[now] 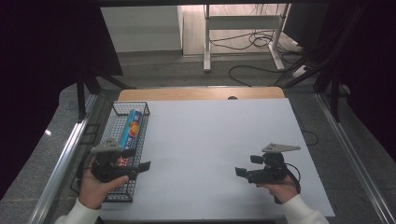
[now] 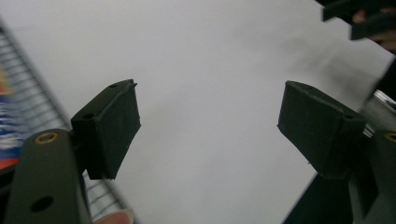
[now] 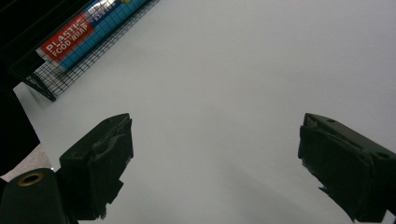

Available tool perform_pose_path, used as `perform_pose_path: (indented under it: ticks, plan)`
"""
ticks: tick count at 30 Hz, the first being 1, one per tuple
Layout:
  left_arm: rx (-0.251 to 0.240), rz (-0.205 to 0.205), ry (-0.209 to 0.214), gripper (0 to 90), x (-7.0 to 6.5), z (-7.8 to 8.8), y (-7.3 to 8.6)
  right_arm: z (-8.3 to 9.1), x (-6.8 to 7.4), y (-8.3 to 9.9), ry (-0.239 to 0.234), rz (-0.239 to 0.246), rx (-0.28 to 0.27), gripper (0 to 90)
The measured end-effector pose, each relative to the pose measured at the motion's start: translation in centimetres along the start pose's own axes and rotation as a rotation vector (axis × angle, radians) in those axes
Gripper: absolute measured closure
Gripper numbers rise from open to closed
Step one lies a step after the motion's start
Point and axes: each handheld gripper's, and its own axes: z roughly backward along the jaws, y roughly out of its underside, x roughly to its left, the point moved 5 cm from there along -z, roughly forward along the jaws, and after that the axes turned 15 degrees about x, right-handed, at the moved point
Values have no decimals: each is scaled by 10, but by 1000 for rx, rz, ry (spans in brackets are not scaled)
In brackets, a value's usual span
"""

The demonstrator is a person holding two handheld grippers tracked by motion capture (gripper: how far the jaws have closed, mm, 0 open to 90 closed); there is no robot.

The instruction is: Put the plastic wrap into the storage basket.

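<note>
**Plastic-wrap box lying in the basket, beside the left gripper**

Plastic-wrap box (image 1: 132,130) is being kept lengthwise in the wire basket (image 1: 140,108) at the table's (image 1: 210,140) left edge, its long axis running away from the person. The left gripper (image 1: 142,166), jaws parted and empty, is being held just beside it; the right gripper (image 1: 240,172), likewise wide and empty, is being held well apart.

Beyond the white table (image 1: 219,135), far ahead of both claws, grey floor (image 1: 154,70) meets a white desk frame (image 1: 243,23) and tangled black cables (image 1: 261,42).
</note>
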Motion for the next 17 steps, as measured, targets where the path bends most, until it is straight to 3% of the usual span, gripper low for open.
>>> perform_pose_path:
  ticks: [2,3,4,9,17]
  plan:
    - [6,-37,24,211,-16,-13,4,5,-2,3,26,21,-20,107]
    - [6,-37,24,211,-16,-13,4,5,-2,3,26,21,-20,107]
    - [16,-62,9,212,-20,-22,5,9,-4,6,50,45,-47,106]
    - [40,-53,-9,214,-17,-33,7,13,-8,10,75,69,-62,106]
    - [40,-32,-55,205,-15,-39,11,11,-6,9,123,126,-64,100]
